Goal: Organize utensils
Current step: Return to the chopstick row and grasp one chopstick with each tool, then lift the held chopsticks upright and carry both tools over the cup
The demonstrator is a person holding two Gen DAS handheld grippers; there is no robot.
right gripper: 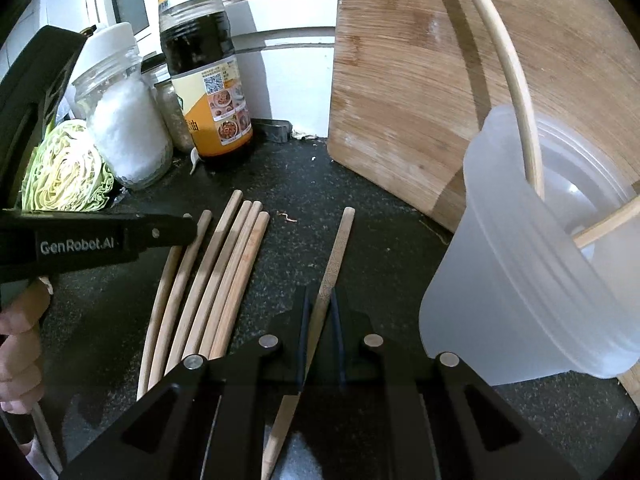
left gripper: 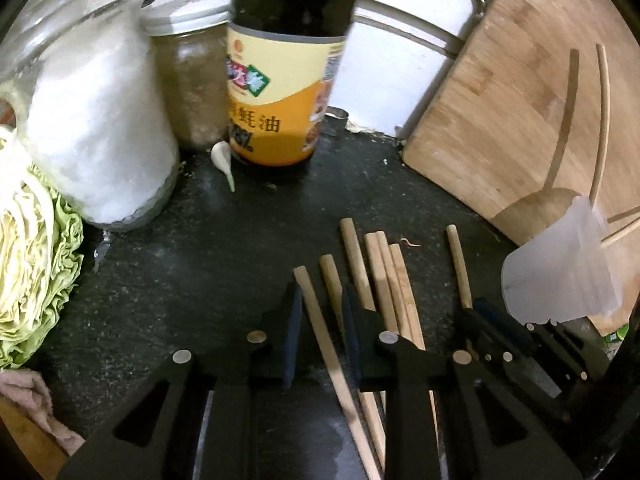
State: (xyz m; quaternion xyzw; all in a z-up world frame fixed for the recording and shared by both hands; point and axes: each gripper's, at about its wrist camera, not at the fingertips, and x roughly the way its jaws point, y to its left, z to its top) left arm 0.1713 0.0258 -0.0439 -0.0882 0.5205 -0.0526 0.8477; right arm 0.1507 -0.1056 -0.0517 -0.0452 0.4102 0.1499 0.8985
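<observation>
Several wooden chopsticks (right gripper: 224,272) lie side by side on the dark counter (left gripper: 192,272). My left gripper (left gripper: 322,308) points down at the leftmost ones, and its pads touch two chopsticks (left gripper: 316,320) from both sides. The left gripper (right gripper: 192,226) also shows from the side in the right wrist view. My right gripper (right gripper: 320,314) is shut on a single patterned chopstick (right gripper: 340,248) that lies apart on the right. This right gripper (left gripper: 492,320) also shows in the left wrist view, beside a translucent plastic cup (right gripper: 520,280) holding two chopsticks.
A wooden cutting board (right gripper: 420,80) leans against the wall behind the cup. An oyster sauce bottle (left gripper: 280,92), a jar of white grains (left gripper: 96,120), a smaller jar (left gripper: 188,80), a garlic clove (left gripper: 222,156) and a cut cabbage (left gripper: 28,272) crowd the left. A person's hand (right gripper: 16,352) holds the left gripper.
</observation>
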